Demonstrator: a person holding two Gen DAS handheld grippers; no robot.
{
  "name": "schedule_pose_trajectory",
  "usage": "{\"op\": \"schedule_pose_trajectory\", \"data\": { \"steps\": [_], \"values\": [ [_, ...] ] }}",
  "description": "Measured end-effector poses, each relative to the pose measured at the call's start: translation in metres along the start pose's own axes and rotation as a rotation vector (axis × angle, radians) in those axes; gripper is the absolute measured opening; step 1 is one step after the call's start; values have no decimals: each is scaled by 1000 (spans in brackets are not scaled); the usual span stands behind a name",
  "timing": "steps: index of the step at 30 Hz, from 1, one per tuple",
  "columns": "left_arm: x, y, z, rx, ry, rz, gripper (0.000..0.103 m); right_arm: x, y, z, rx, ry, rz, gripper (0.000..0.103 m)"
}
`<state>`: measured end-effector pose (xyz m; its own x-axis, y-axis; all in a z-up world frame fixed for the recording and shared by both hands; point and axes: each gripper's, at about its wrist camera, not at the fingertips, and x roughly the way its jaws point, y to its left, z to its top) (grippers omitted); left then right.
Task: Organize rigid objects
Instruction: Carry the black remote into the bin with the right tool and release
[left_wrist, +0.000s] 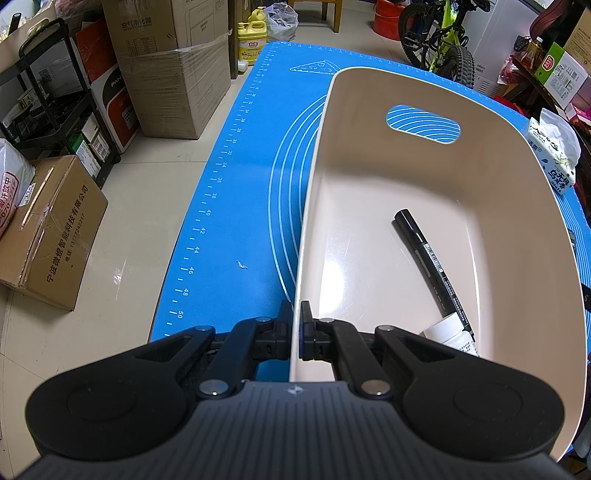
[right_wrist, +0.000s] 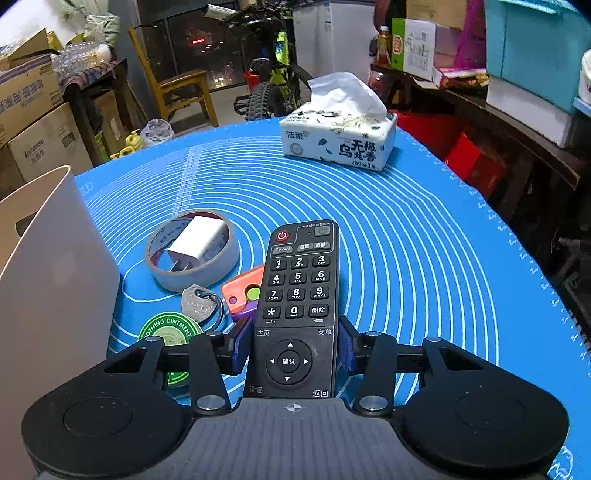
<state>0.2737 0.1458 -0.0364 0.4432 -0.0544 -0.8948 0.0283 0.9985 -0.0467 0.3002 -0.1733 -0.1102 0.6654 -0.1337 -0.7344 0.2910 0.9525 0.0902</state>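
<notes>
My left gripper is shut on the left wall of a beige plastic bin. Inside the bin lie a black marker and a white bottle, partly hidden by my finger. My right gripper is shut on a black remote control, held above the blue mat. On the mat to its left lie a tape roll with a white charger inside it, a key, an orange and purple toy and a green ointment tin. The bin's outer wall stands at the left.
A tissue pack sits at the far side of the mat, also in the left wrist view. Cardboard boxes, a yellow jug and a bicycle stand on the floor around the table. A cluttered shelf runs along the right.
</notes>
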Motion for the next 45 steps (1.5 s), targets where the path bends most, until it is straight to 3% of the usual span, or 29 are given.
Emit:
{"op": "schedule_pose_trajectory", "data": {
  "steps": [6,15,19,25,36,45],
  "values": [
    [0,1,0,0,0,0,5,3,12,2,-113,9,-13,54],
    [0,1,0,-2,0,-1,5,9,10,-4,-160,4,6,65],
    [0,1,0,-4,-1,-4,5,9,6,-8,-150,-4,38,54],
    [0,2,0,-4,-1,-5,5,4,5,-10,-159,-16,49,54],
    [0,1,1,-4,0,-4,5,-40,7,11,-188,-120,65,54],
    [0,2,1,-5,-1,-4,5,-91,38,45,-241,-224,146,54]
  ]
}}
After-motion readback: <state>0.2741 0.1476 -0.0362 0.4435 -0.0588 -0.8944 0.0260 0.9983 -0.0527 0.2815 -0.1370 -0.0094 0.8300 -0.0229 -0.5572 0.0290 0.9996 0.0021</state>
